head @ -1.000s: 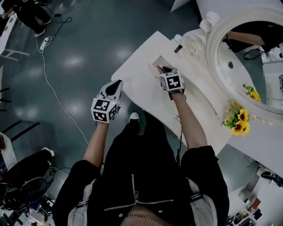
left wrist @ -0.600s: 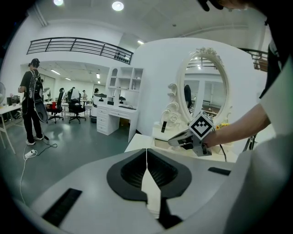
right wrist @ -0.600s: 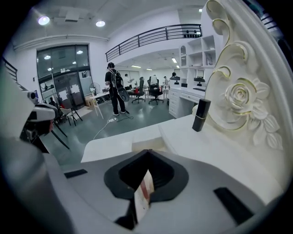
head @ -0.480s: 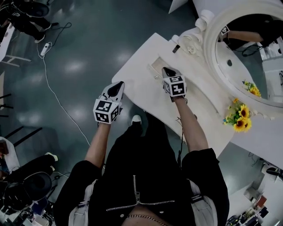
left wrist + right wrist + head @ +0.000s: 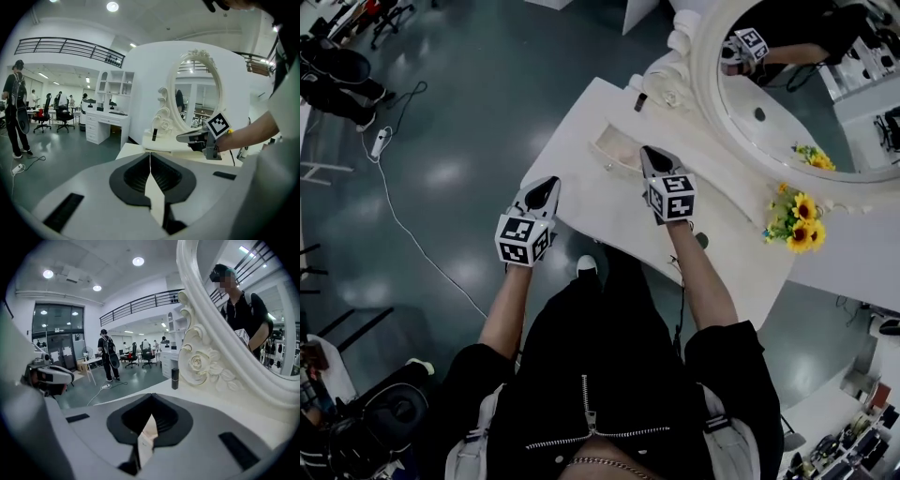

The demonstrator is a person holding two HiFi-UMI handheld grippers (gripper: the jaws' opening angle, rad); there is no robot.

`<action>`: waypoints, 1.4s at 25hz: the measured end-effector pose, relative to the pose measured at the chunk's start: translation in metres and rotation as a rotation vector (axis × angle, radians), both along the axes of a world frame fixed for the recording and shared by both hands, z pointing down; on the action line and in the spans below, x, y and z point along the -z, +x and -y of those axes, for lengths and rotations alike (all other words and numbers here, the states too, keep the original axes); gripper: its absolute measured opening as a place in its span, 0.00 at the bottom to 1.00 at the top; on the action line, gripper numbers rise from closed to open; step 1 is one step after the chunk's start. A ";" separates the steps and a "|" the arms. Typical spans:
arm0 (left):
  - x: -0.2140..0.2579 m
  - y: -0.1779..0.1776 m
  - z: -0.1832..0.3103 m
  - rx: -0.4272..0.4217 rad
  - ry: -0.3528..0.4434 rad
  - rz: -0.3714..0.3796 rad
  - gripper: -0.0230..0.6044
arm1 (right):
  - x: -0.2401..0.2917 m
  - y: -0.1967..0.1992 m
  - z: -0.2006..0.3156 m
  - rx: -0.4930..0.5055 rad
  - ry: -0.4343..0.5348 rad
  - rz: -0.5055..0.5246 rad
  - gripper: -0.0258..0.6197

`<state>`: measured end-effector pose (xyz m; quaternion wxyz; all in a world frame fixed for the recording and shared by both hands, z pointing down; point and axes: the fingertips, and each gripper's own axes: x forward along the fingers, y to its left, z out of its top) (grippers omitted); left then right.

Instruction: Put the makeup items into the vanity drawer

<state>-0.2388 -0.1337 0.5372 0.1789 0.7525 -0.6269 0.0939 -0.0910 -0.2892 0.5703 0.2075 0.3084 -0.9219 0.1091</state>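
A white vanity (image 5: 581, 202) carries an oval mirror (image 5: 787, 84) and an open recess (image 5: 614, 150) in its top. Just right of that recess my right gripper (image 5: 646, 152) hovers, shut, with nothing seen between its pads (image 5: 151, 404). My left gripper (image 5: 550, 182) hangs at the vanity's front left edge, also shut and empty (image 5: 150, 158). A small dark tube (image 5: 640, 101) stands upright at the mirror's carved base, apart from both grippers; it also shows in the gripper views (image 5: 175, 378) (image 5: 153, 135).
Yellow sunflowers (image 5: 799, 220) stand on the vanity to the right. A cable and power strip (image 5: 380, 141) lie on the grey floor at left. Across the hall stand a white desk (image 5: 105, 123), office chairs and several people.
My right gripper has drawn back from over the recess toward the person and has shut. The left gripper has barely moved. The head camera has swung, shifting the vanity in view.
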 end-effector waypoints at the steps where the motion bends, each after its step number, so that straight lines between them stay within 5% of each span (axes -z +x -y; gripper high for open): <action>1: 0.002 0.004 0.004 -0.016 0.004 0.000 0.07 | 0.005 0.008 0.000 -0.018 0.008 0.009 0.05; 18: 0.022 0.112 0.058 -0.313 0.056 -0.004 0.07 | 0.027 0.187 -0.028 -0.384 0.045 0.030 0.05; 28: 0.019 0.153 0.073 -0.397 0.052 -0.011 0.07 | 0.009 0.264 -0.053 -0.523 0.021 0.008 0.05; 35: 0.008 0.149 0.070 -0.390 0.017 -0.010 0.07 | -0.055 0.286 -0.073 -0.541 -0.136 -0.098 0.24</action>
